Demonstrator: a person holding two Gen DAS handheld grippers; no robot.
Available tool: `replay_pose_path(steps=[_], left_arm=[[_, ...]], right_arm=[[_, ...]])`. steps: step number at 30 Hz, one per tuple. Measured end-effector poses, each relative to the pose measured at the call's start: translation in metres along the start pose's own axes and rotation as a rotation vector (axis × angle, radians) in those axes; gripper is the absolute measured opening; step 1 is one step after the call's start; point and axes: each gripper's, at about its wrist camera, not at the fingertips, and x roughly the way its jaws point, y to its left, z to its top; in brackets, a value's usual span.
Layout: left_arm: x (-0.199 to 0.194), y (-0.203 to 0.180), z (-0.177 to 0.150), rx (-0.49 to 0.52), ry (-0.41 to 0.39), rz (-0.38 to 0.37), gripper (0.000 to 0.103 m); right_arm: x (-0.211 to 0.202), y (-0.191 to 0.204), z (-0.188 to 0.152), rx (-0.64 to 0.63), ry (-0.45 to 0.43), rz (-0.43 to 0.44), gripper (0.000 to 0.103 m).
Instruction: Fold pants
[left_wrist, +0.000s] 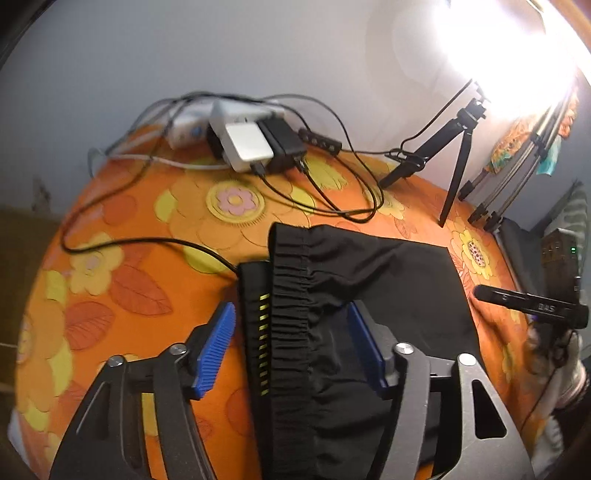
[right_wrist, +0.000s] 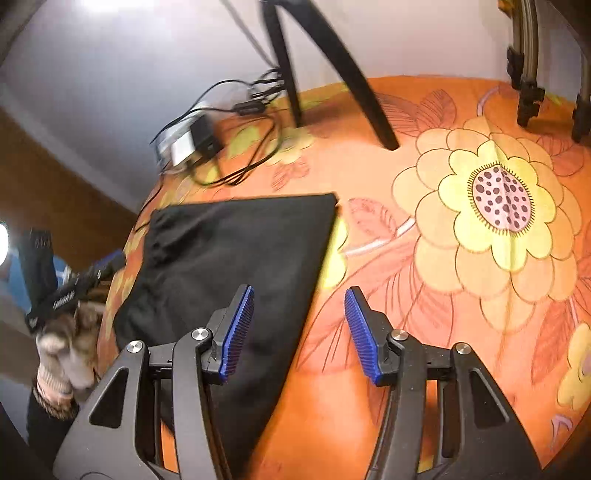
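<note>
Black pants (right_wrist: 229, 266) lie folded compact, so we judge little left; our left gripper (left_wrist: 291, 343) straddles the waistband spread, right gripper (right_wrist: 299, 332) spread over their edge.

Ahead of the left gripper (left_wrist: 291, 347), past the folded black pants (left_wrist: 388, 273), a tangle of cables (left_wrist: 332, 206) and stacked power adapters (left_wrist: 258, 144) crowds the far table (left_wrist: 122, 251) edge. A tripod (right_wrist: 317, 66) stands ahead of the right gripper (right_wrist: 299, 332). Bare tablecloth lies right of it, with stand feet (right_wrist: 528, 99) at the far right.
</note>
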Motion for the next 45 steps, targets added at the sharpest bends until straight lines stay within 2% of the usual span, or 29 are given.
replay_pose_path(steps=[7,17,19,21,23,24,25,26,30,31,36,37,38,39,40,42,44,45], left_arm=[[0.031,0.007,0.010,-0.047,0.044,0.007,0.064],[0.056,-0.007,0.014,0.049,0.057,0.048,0.065],[0.057,-0.010,0.015,0.057,0.055,0.067,0.065],[0.058,-0.015,0.012,0.092,0.052,0.102,0.064],[0.057,-0.019,0.008,0.124,0.046,0.132,0.054],[0.054,-0.019,0.006,0.113,0.043,0.123,0.045],[0.052,-0.017,0.005,0.098,0.043,0.113,0.041],[0.051,-0.016,0.005,0.094,0.043,0.107,0.040],[0.050,-0.017,0.002,0.122,0.038,0.110,0.033],[0.050,-0.017,0.003,0.127,0.036,0.106,0.029],[0.050,-0.027,0.003,0.182,0.027,0.130,0.028],[0.050,-0.028,0.004,0.191,0.030,0.133,0.029],[0.052,-0.028,0.005,0.189,0.039,0.126,0.031],[0.053,-0.027,0.007,0.175,0.044,0.117,0.036],[0.054,-0.025,0.009,0.157,0.047,0.105,0.040],[0.056,-0.025,0.010,0.146,0.035,0.102,0.040],[0.056,-0.028,0.008,0.156,0.015,0.102,0.029],[0.056,-0.029,0.008,0.160,0.007,0.101,0.026]], right_arm=[[0.020,-0.009,0.019,0.009,-0.004,0.003,0.054],[0.031,0.006,0.021,-0.048,-0.029,0.053,0.054],[0.031,0.007,0.020,-0.058,-0.029,0.060,0.048],[0.032,0.007,0.019,-0.070,-0.034,0.047,0.036],[0.032,0.006,0.018,-0.070,-0.029,0.050,0.031],[0.032,0.006,0.018,-0.071,-0.029,0.051,0.026],[0.032,0.006,0.018,-0.072,-0.025,0.051,0.023],[0.034,0.006,0.018,-0.073,-0.025,0.047,0.016],[0.035,0.012,0.015,-0.110,-0.024,0.034,0.010],[0.035,0.016,0.013,-0.124,-0.029,0.025,0.010],[0.032,0.021,0.013,-0.126,-0.023,0.011,0.013],[0.031,0.017,0.014,-0.102,-0.015,0.016,0.018],[0.032,0.014,0.016,-0.085,-0.006,0.019,0.031],[0.031,0.011,0.017,-0.068,-0.004,0.034,0.036],[0.029,0.009,0.017,-0.058,-0.006,0.044,0.036],[0.029,0.010,0.018,-0.054,-0.009,0.048,0.036],[0.029,0.013,0.017,-0.068,-0.017,0.047,0.036],[0.030,0.016,0.017,-0.078,-0.017,0.043,0.020]])
